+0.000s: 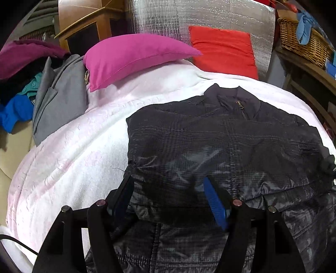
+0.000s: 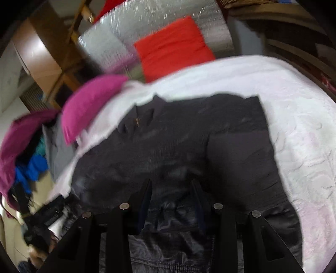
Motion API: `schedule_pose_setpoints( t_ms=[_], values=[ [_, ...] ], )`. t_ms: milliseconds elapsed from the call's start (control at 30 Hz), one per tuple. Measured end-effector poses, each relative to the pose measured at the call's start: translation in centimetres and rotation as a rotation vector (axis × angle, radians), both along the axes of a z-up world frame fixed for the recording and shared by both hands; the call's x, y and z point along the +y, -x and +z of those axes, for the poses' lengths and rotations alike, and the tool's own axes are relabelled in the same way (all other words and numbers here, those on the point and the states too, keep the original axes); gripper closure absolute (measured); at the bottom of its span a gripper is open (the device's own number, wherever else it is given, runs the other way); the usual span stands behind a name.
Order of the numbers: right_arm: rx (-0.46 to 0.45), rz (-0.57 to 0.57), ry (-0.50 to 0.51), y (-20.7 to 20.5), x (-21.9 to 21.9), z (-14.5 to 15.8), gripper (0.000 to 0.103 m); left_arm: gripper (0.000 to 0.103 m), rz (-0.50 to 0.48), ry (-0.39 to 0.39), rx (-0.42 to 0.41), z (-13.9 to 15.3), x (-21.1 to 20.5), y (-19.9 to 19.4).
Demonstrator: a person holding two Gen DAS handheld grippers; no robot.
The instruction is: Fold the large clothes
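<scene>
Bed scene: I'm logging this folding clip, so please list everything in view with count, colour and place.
Quilted zip-up jacket: one, black, spread on the bed, collar away from the cameras.
Textured bedspread: one, white, covering the bed.
Plump pillow: one, magenta, head of the bed.
Flat cushion: one, red, against the silver foil panel.
Lapelled coat: one, grey, bed's left edge.
Wicker basket: one, tan, shelf at right.
Left tongs: black, open above the jacket's lower part.
Right tongs: black, open above the jacket.
</scene>
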State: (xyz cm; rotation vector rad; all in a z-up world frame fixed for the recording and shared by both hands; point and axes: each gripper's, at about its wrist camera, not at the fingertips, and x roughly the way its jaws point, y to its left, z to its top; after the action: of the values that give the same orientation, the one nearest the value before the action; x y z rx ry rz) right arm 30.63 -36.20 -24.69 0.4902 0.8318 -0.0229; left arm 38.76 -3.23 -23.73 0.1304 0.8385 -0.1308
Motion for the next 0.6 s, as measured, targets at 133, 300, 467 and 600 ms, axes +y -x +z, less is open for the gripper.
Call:
schedule_pose_setpoints(
  t_ms=[133, 300, 467, 600],
  values=[
    [0.076, 0.015, 0.030, -1.5, 1.2, -1.9, 0.062, 0.033, 0.008, -0.007, -0.015, 0.2, 0.1, 0.1],
    [0.005, 0.038, -0.016, -1.0, 1.4, -0.7, 0.062, 0.033, 0.016, -0.008, -0.030, 0.4, 0.3, 0.2],
    [-0.032, 0.097, -0.012, -1.3, 3.4, -0.1, 0.062, 0.033, 0.014, -0.007, -0.031, 0.4, 0.2, 0.2],
    [0.064, 0.121, 0.020, -2.5, 4.8, -2.1, 0.062, 0.033, 0.008, -0.018, -0.025, 0.2, 0.0, 0.3]
  ],
)
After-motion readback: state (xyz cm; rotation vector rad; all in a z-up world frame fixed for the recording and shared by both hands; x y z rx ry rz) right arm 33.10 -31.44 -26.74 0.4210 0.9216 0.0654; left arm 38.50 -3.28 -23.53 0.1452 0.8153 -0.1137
